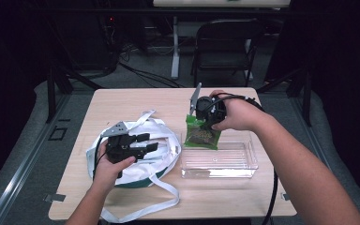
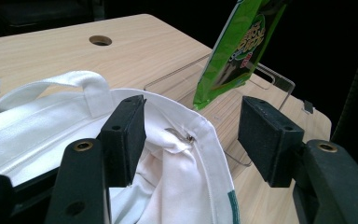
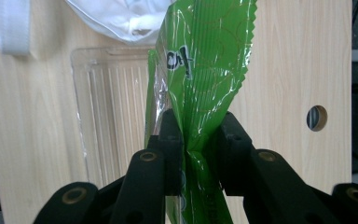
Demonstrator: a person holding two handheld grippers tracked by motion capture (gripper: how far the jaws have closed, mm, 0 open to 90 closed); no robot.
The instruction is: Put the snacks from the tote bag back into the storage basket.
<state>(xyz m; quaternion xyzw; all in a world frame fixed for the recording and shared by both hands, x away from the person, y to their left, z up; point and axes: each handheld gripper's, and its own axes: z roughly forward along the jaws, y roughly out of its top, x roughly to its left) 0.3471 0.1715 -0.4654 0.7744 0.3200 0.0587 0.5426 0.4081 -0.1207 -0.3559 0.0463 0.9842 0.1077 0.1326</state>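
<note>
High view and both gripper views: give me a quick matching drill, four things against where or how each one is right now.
Things:
1. green snack packet
2. white tote bag
3. clear plastic tray
4. left gripper

States:
A. open, over the bag's rim
B. lying on the table's left half
C. pinched by the right gripper, hanging over the tray
D. on the table's right half, nothing lying in it

Pairs: 1-C, 2-B, 3-D, 4-A
</note>
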